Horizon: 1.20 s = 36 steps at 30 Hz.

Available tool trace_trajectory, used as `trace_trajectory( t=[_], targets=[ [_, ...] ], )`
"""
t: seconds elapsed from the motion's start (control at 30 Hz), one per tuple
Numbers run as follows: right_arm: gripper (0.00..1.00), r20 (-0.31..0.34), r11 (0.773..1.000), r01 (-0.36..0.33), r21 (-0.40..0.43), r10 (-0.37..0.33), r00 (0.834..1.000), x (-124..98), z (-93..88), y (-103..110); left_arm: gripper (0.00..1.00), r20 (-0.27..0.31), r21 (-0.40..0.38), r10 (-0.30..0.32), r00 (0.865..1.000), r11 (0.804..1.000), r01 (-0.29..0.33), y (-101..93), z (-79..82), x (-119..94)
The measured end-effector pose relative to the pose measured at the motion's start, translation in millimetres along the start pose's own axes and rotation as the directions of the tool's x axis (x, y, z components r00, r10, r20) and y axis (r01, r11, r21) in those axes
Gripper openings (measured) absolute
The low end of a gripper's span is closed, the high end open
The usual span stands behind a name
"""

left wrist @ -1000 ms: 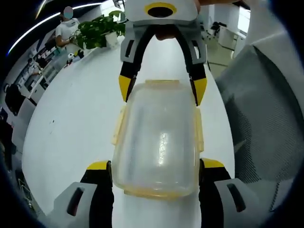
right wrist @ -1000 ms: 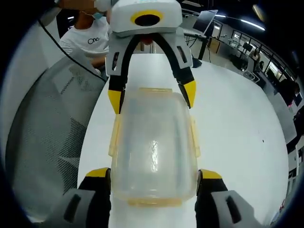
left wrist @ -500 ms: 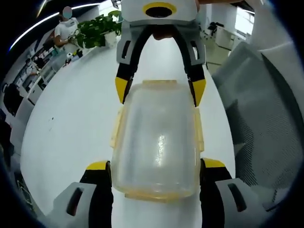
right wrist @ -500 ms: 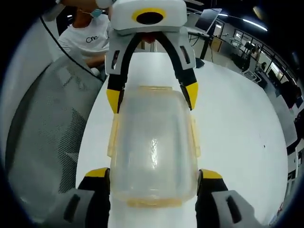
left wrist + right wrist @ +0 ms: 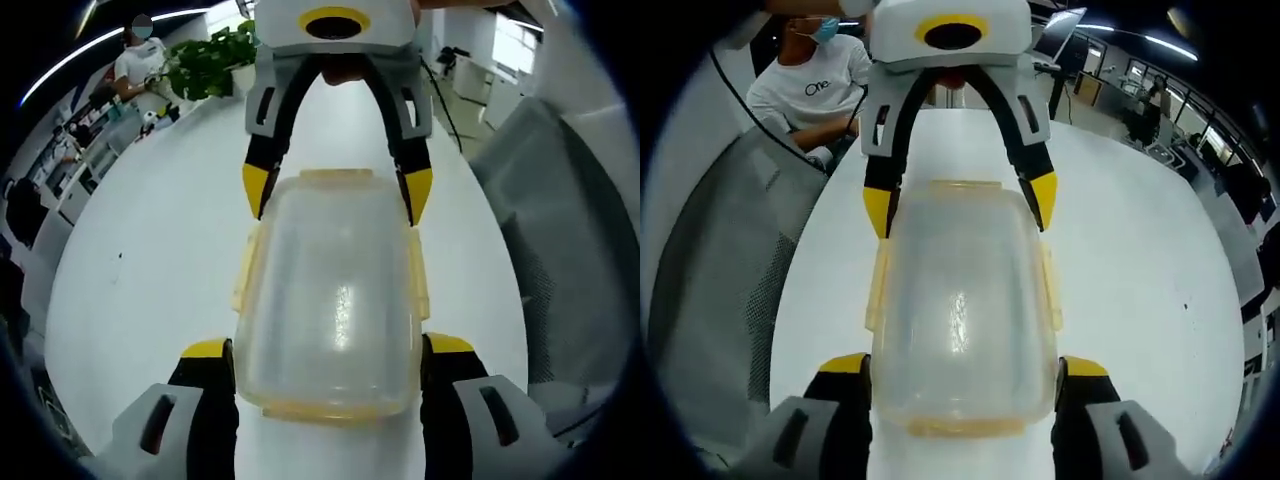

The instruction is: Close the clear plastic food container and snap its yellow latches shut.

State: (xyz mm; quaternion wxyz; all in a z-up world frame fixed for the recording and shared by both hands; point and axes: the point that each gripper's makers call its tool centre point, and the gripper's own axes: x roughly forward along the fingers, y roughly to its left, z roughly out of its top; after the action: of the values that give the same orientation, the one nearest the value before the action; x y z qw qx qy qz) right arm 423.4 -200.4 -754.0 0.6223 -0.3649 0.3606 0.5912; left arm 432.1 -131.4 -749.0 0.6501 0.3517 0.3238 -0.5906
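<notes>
Your left tongs (image 5: 328,352) stand wide at the near end of the container (image 5: 330,290), one yellow-tipped jaw on each side of it, close against its walls; whether they press it you cannot tell. Your right tongs (image 5: 962,368) sit the same way at the opposite end, spread wide around that end's corners.

From the left gripper view, the container's long axis runs straight away from you, along the line of the jaws, with the lid (image 5: 335,262) lying on top. A yellow latch (image 5: 332,409) sits at the near short end between your jaws, more latches run along both long sides, and another sits at the far end. There the right tongs (image 5: 338,192) come in from above, jaws apart, straddling the far corners.

From the right gripper view the picture mirrors: container (image 5: 960,300) lengthwise ahead, left tongs (image 5: 958,210) open around its far end.

Everything rests on the white tabletop (image 5: 150,260). Beyond it, a plant (image 5: 205,65) and a seated person (image 5: 810,85).
</notes>
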Motion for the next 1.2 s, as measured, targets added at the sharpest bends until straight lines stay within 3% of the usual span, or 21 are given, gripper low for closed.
trace_trajectory(
  t=[0.33,0.53,0.97,1.03,1.07,1.1,1.17,1.2],
  targets=[
    [0.74,0.001,1.0,-0.002,-0.001,0.002,1.0,2.7,-0.7,-45.3,0.72,0.001,0.001,0.001,1.0,1.0,-0.001,46.1,1.7,5.8],
    [0.75,0.008,1.0,-0.003,0.009,0.002,1.0,4.4,-0.8,-63.7,0.72,-0.001,0.007,-0.003,1.0,1.0,0.003,64.2,2.4,7.7],
    [0.77,0.026,1.0,-0.005,0.005,0.005,1.0,4.3,1.5,-63.8,0.73,0.016,-0.005,0.003,1.0,1.0,-0.003,63.4,3.5,5.9],
    [0.85,0.01,0.998,0.023,0.059,-0.023,1.0,5.1,0.3,-64.8,0.73,0.033,-0.013,0.0,0.999,1.0,0.0,61.3,4.6,4.0],
    [0.98,0.01,0.996,0.045,0.083,-0.046,0.999,5.1,0.8,-67.1,0.74,0.033,-0.013,-0.002,0.999,1.0,0.003,60.0,4.5,3.1],
    [0.97,0.03,0.995,0.071,0.073,-0.073,0.997,3.3,5.5,-72.1,0.8,0.054,-0.024,0.028,0.998,0.999,-0.027,62.7,8.3,2.2],
    [0.99,0.06,0.995,0.024,0.102,-0.031,0.998,0.6,12.6,-61.5,0.99,0.067,-0.032,0.044,0.997,0.999,-0.042,62.0,10.4,1.8],
    [0.99,0.056,0.993,0.043,0.111,-0.049,0.997,-1.7,12.3,-63.7,0.98,0.059,-0.027,0.045,0.997,0.999,-0.043,61.0,9.2,1.2]
  ],
)
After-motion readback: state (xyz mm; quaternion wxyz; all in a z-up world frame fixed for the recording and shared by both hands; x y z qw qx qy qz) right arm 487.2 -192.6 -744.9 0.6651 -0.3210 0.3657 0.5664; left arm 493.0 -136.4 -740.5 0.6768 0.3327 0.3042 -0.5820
